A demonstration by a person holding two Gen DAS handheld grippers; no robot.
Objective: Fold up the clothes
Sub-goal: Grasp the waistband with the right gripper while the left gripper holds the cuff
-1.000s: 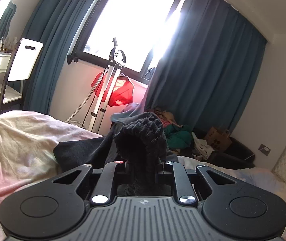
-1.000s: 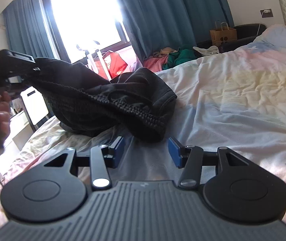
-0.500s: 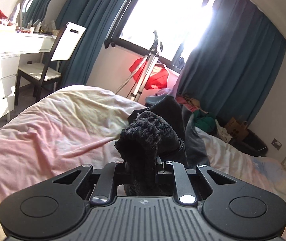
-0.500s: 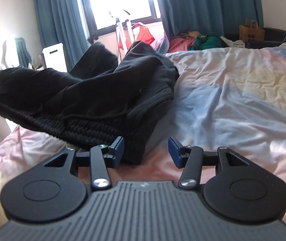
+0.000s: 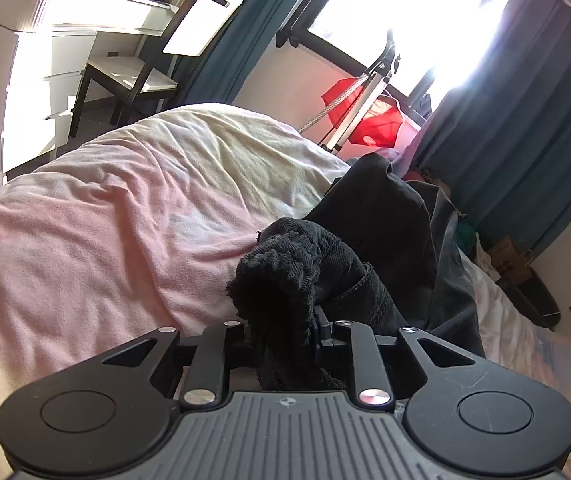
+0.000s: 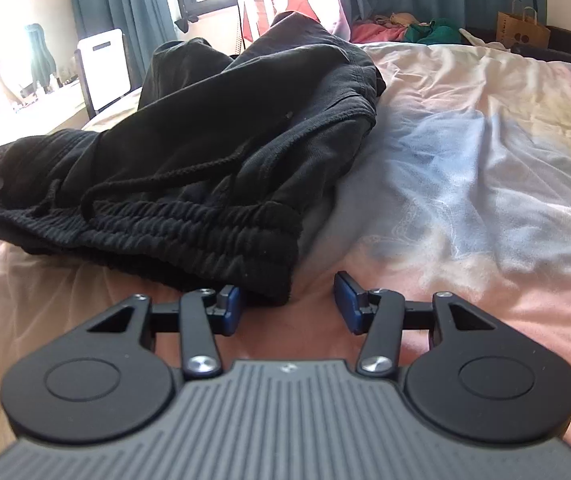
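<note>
left hand-held gripper [image 5: 283,332] clamped on waistband of black pants [image 6: 213,152] | right hand-held gripper [image 6: 287,300] jaws apart, empty, just beside waistband corner | pants lie on bed [image 6: 465,168]

**Soft cloth, matt plastic, bright screws**

The black trousers [image 6: 213,128] are matt cloth with a ribbed, rough-knit waistband [image 6: 189,232] and a braided cord [image 6: 173,176]. The bedsheet [image 6: 465,184] is soft, creased cloth. Both grippers [image 5: 285,332] [image 6: 287,300] are matt black plastic with shiny metal screws; the right one's pads [image 6: 345,300] look like smooth blue plastic.
</note>
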